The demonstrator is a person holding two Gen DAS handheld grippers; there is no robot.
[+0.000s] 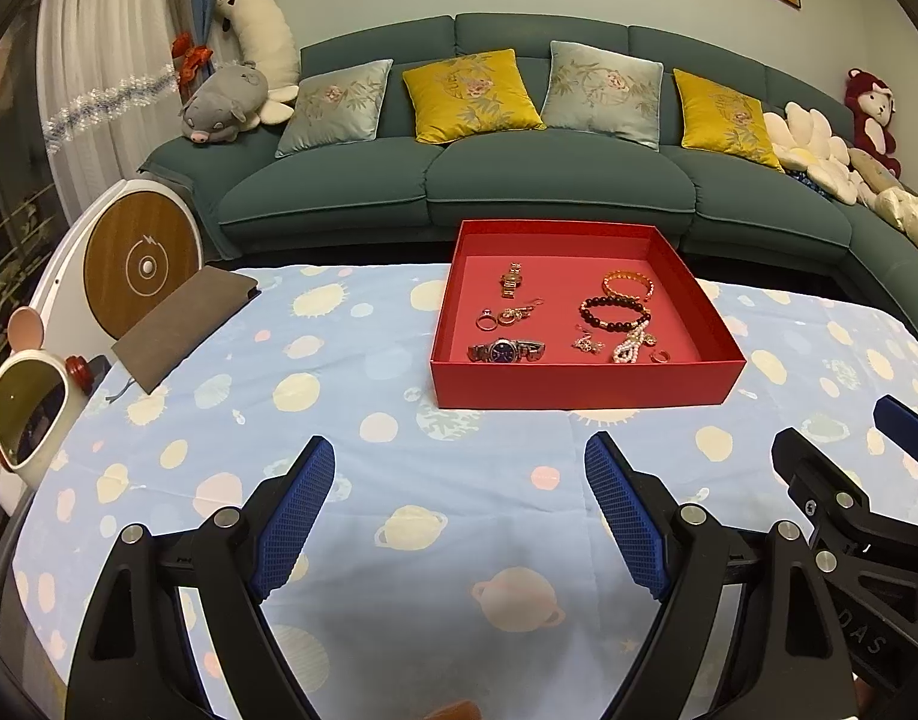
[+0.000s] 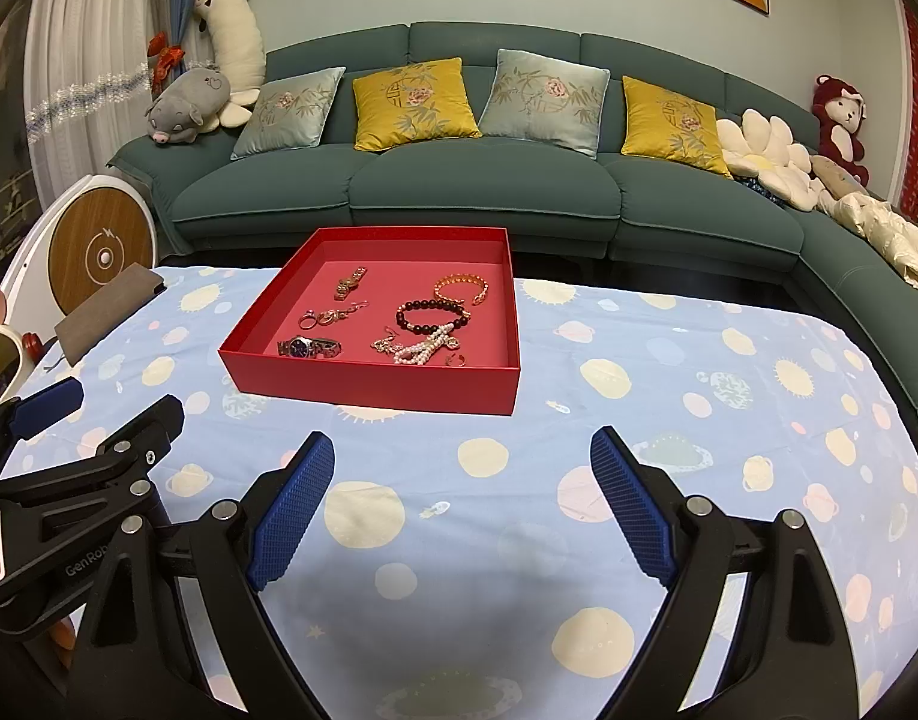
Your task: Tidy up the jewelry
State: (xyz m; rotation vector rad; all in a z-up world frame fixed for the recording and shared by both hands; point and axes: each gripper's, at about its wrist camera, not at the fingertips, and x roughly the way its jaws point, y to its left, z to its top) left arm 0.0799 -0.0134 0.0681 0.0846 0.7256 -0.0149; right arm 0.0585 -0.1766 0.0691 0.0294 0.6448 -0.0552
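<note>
**Both claws wide, jewelry waiting in the red box**

Both claws were wide open and held nothing. My left gripper hung over the blue tablecloth with its two blue pads far apart. My right gripper hung the same way, close beside it. In the left view I could see part of the right claw at the right edge. In the right view I could see part of the left claw at the left edge.

Past the claws sat the red box on the cloth, with no lid on it. It was well apart from both claws. All the jewelry lay inside it on the pink floor.

On the left side of the box I saw a gold watch near the back wall. Closer to me were some rings and earrings in a small bunch. A silver watch with a dark blue face lay near the front wall.

On the right side I saw a gold bracelet at the back. A dark bead bracelet lay just in front of it. A white pearl string touched the bead bracelet. A little gold charm lay to its left, and a small ring to its right.

A brown notebook lay at the left edge of the table. A green sofa with yellow and pale pillows stood behind the table.
</note>
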